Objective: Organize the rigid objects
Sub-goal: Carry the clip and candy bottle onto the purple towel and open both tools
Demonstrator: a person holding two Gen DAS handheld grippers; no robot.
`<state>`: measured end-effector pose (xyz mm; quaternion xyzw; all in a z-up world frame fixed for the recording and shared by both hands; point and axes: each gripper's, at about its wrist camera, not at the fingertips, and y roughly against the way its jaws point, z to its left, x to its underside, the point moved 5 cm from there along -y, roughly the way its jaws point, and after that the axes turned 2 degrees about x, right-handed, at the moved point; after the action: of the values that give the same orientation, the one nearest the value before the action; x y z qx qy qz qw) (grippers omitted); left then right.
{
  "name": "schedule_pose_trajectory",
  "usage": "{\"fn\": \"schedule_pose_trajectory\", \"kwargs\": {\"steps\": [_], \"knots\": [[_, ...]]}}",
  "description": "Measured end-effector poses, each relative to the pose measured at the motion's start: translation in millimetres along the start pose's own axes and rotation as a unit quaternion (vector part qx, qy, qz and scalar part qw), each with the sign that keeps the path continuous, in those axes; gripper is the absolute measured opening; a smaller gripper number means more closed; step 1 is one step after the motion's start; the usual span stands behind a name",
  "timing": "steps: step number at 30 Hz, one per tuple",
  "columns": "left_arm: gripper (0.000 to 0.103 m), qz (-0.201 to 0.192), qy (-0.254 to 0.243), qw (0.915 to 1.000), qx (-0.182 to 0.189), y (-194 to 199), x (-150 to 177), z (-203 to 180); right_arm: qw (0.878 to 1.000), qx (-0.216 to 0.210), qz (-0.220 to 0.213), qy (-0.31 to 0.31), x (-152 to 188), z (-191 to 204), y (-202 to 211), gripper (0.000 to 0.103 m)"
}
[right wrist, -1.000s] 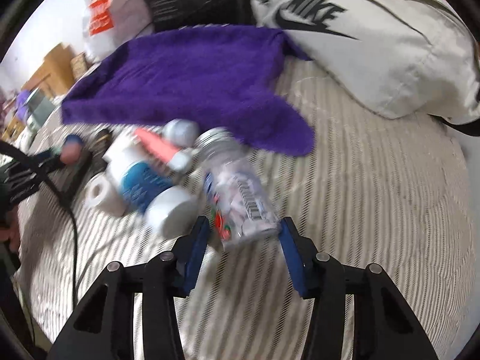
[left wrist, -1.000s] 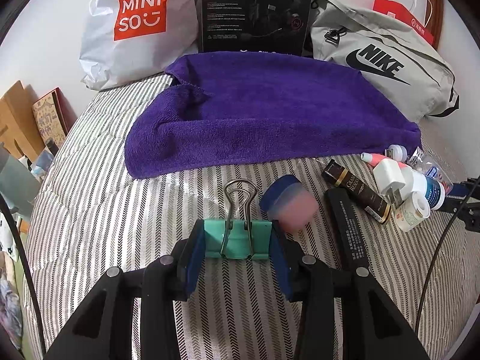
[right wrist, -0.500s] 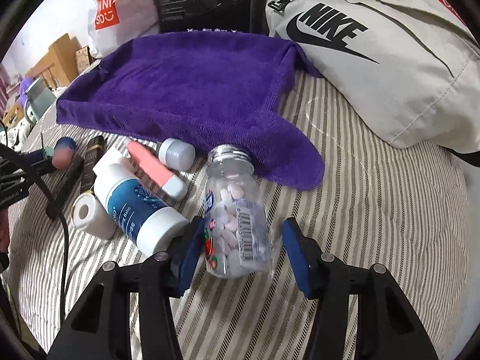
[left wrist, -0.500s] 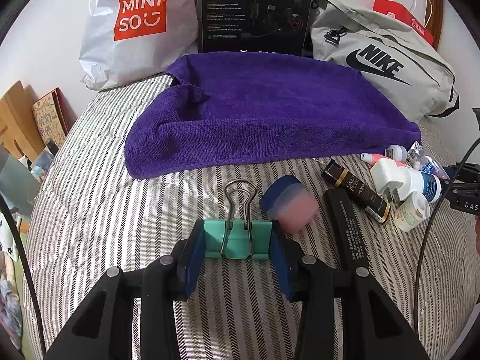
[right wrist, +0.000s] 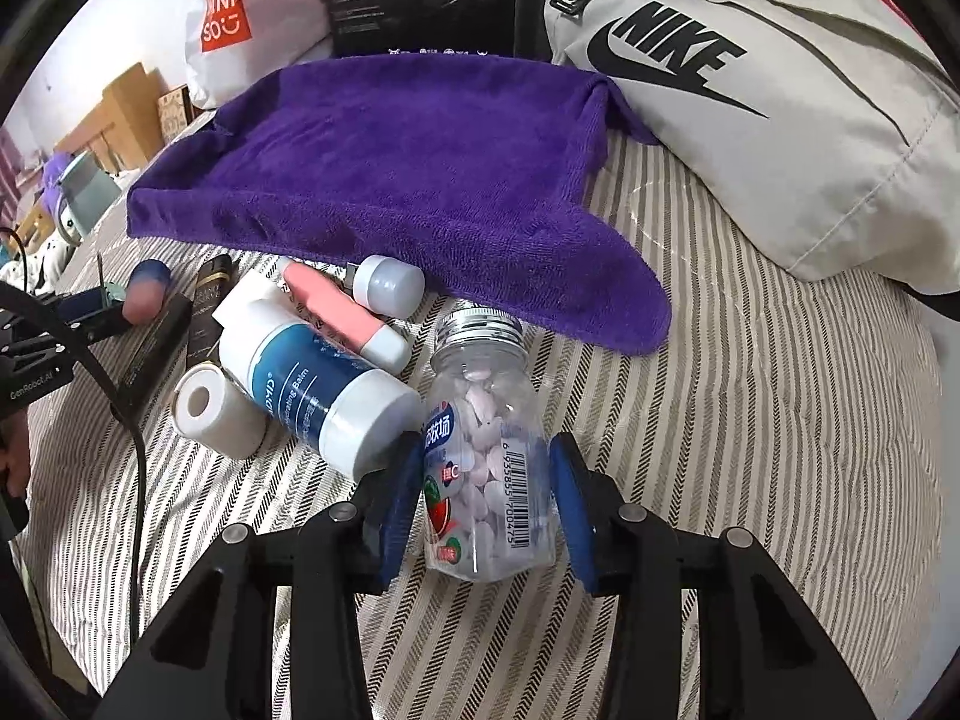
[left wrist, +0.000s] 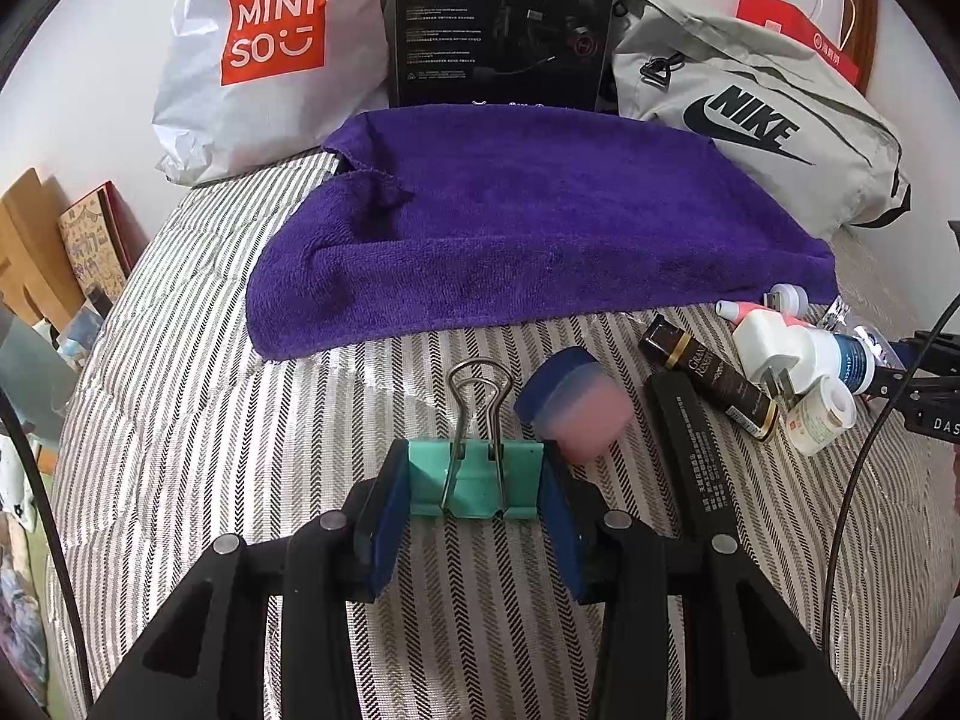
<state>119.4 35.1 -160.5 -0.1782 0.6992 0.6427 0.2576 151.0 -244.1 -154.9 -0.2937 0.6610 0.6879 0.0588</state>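
My left gripper [left wrist: 475, 459] is shut on a green binder clip [left wrist: 480, 489] just above the striped bed cover, its wire handles pointing away from me. My right gripper [right wrist: 486, 450] has a clear tablet bottle [right wrist: 474, 396] with a silver cap lying between its blue pads. The jaws are closing and the pads look pressed against the bottle's sides. A purple towel [right wrist: 390, 168] is spread behind the bottle. Beside it lie a white bottle with a blue label [right wrist: 312, 396], a pink tube [right wrist: 342, 312] and a small white roll [right wrist: 210, 414].
A blue-and-pink round piece [left wrist: 576, 408], a black bar [left wrist: 690, 450] and a dark tube [left wrist: 708, 384] lie right of the clip. Behind the towel stand a white Miniso bag [left wrist: 270, 60], a black box [left wrist: 504, 24] and a grey Nike bag [left wrist: 762, 138]. A black cable [right wrist: 135, 450] crosses the left side.
The right gripper has slid further along the tablet bottle and its jaws have narrowed onto it. The left gripper and the clip have not moved.
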Motion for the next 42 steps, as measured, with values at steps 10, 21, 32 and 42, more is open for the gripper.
{"fn": "schedule_pose_trajectory", "kwargs": {"steps": [10,21,32,42], "knots": [[0.039,-0.004,0.018,0.9998,0.005,18,2,10,0.999,-0.010,0.005,-0.031,13,-16,14,0.041],[0.039,-0.021,0.032,0.9990,0.022,37,-18,17,0.998,-0.033,-0.015,-0.043,-3,-18,44,0.041],[0.039,-0.039,0.029,0.9985,0.026,43,-59,22,0.996,-0.073,-0.042,-0.034,-46,4,47,0.041],[0.039,-0.041,0.019,0.9983,0.037,8,-120,21,0.992,-0.093,-0.053,-0.061,-101,-5,17,0.041]]}}
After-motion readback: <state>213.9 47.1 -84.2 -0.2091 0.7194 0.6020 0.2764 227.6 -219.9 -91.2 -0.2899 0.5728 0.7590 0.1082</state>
